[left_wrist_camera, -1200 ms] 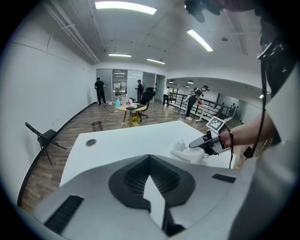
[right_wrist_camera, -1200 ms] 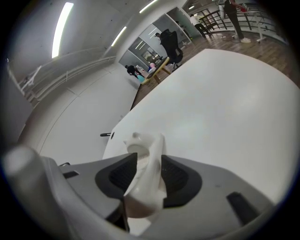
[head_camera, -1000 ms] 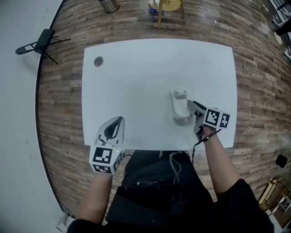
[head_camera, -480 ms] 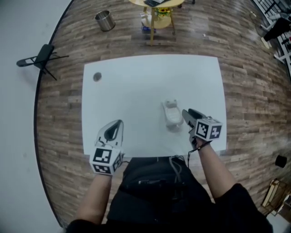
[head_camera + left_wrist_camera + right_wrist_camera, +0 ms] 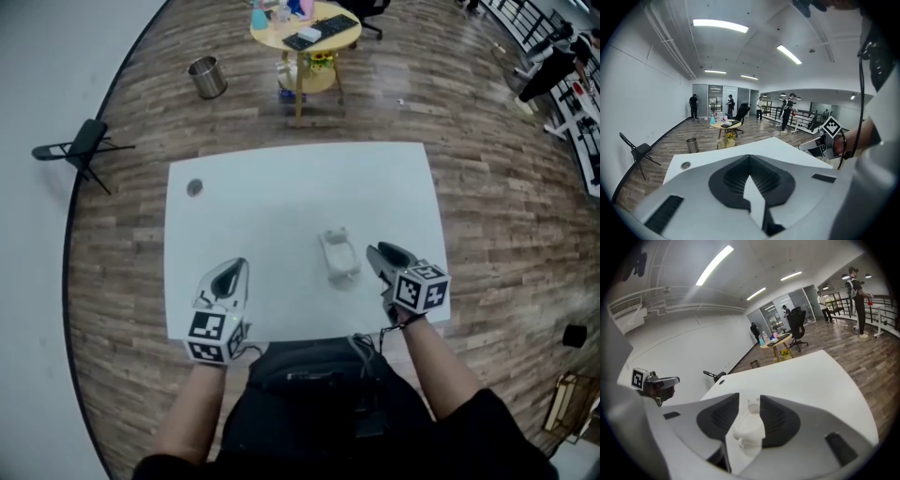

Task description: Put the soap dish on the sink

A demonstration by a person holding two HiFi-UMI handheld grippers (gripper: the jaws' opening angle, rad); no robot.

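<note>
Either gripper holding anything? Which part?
Nothing held. Right gripper, jaws just narrowed, open and empty beside the small white toy sink; left gripper shut, empty.

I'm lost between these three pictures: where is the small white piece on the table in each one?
Head view: small white piece, just right of the middle of the table.
Left gripper view: not visible.
Right gripper view: low centre.
Shared landmark: the round hole by the table's far corner.
</note>
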